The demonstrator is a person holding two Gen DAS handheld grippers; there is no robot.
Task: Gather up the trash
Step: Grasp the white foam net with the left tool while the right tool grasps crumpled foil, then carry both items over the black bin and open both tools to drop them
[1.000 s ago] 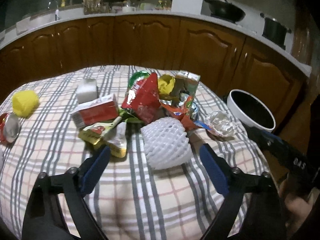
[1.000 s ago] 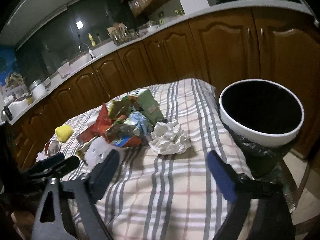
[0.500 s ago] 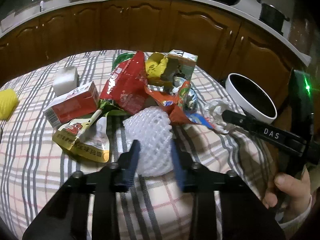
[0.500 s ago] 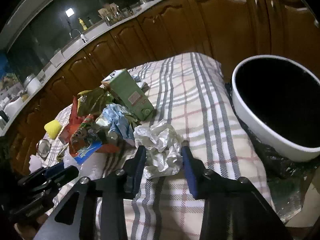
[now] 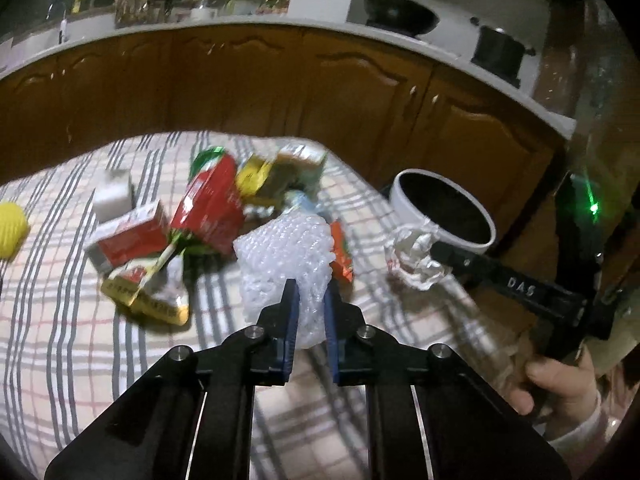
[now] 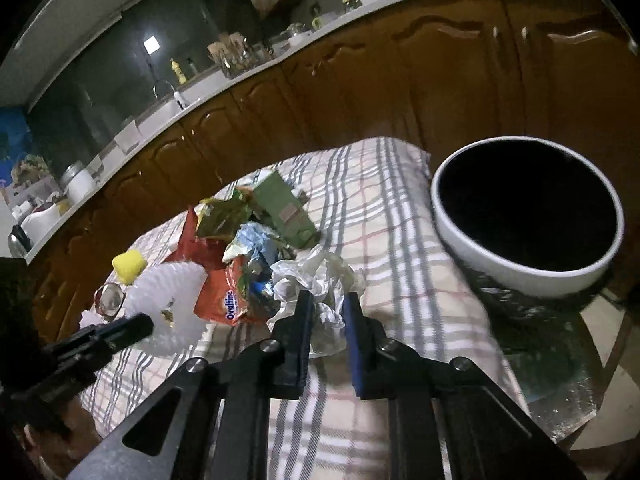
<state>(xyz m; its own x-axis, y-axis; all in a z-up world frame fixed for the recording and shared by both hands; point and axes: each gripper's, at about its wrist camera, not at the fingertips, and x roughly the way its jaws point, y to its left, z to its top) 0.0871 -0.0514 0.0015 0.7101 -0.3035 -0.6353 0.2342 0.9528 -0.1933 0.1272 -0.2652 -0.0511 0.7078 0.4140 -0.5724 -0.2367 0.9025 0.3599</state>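
Observation:
My left gripper is shut on a white foam fruit net and holds it just above the checked tablecloth. The net also shows in the right wrist view. My right gripper is shut on a crumpled white paper wad, lifted off the cloth; it also shows in the left wrist view. A white bin with a black liner stands just beyond the table's right edge, also in the left wrist view.
A heap of wrappers lies mid-table: a red packet, a red carton, a yellow sachet, an orange Ovaltine bag, a green carton. A white cube and yellow ball lie left. Wooden cabinets stand behind.
Both grippers closed from wide open, the left on the foam net and the right on the paper wad. Both pieces have since been lifted off the cloth, the wad toward the bin.

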